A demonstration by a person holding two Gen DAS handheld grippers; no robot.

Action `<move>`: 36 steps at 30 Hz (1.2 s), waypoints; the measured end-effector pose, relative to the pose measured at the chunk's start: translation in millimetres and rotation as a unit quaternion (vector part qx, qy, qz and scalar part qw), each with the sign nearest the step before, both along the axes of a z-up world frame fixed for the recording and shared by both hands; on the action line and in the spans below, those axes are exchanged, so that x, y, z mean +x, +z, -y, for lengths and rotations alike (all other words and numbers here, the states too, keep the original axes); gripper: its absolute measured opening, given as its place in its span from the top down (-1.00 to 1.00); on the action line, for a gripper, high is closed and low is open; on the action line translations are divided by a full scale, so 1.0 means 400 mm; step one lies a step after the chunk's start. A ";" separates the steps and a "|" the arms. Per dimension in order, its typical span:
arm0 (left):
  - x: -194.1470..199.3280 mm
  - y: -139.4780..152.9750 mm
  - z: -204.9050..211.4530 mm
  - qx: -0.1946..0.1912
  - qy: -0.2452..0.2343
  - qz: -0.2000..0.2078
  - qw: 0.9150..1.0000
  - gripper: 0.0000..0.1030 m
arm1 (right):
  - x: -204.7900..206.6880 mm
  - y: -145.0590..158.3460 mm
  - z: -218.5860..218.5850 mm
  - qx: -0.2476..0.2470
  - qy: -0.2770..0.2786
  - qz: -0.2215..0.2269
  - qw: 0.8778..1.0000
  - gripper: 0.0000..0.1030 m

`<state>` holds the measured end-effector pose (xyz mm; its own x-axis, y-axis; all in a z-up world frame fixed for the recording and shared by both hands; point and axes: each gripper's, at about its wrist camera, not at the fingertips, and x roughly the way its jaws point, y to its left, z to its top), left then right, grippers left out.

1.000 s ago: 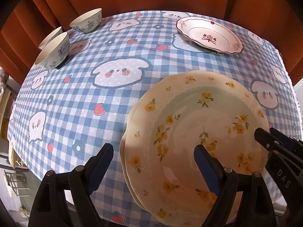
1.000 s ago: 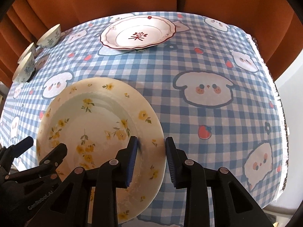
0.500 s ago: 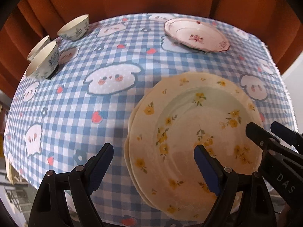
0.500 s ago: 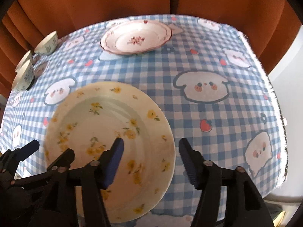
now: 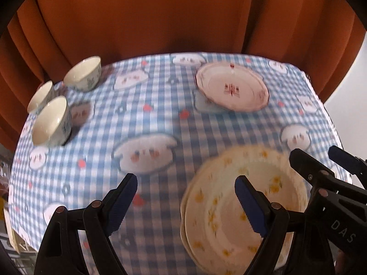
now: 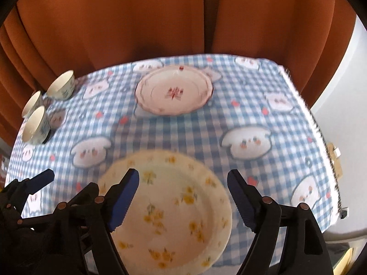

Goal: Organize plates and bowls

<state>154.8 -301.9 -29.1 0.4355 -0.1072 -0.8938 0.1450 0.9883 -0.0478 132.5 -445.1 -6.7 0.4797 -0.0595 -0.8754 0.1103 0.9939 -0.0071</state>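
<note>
A stack of cream plates with yellow flowers (image 5: 231, 213) lies at the near edge of the table; it also shows in the right wrist view (image 6: 169, 208). A white plate with a red pattern (image 5: 231, 89) sits at the far side, also in the right wrist view (image 6: 174, 91). Three small white bowls (image 5: 50, 121) stand at the far left, also in the right wrist view (image 6: 36, 123). My left gripper (image 5: 185, 206) is open and empty above the table beside the yellow plates. My right gripper (image 6: 183, 201) is open and empty above the yellow plates.
The table wears a blue checked cloth with cartoon faces (image 5: 146, 151). Orange curtains (image 5: 149, 18) hang behind it. The cloth's right edge (image 6: 321, 137) drops off beside a white wall.
My right gripper let go of the yellow plate and opened wide. Both grippers have pulled back and up from the table. The yellow plates lie stacked.
</note>
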 end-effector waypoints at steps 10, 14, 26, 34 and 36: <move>0.164 0.028 0.041 0.002 0.008 0.045 0.999 -0.68 | 0.156 0.021 0.051 0.024 -0.021 0.028 0.999 -0.80; 0.234 0.007 0.074 0.009 0.001 0.046 0.999 -0.68 | 0.228 0.009 0.073 0.011 -0.015 0.032 0.999 -0.80; 0.408 -0.090 0.164 0.025 0.013 0.031 0.999 -0.68 | 0.431 -0.102 0.174 0.024 0.001 0.023 0.999 -0.80; 0.483 -0.172 0.199 0.031 0.032 0.020 0.999 -0.61 | 0.527 -0.185 0.209 0.030 0.001 0.001 1.000 -0.53; 0.497 -0.195 0.208 0.030 0.030 0.011 0.999 -0.53 | 0.545 -0.208 0.205 0.020 0.006 -0.008 1.000 -0.39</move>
<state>353.7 -385.2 -107.0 0.4583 -0.0270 -0.8884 0.0855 0.9962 0.0138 350.6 -527.0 -89.7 0.4659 -0.0188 -0.8846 0.0977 0.9948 0.0303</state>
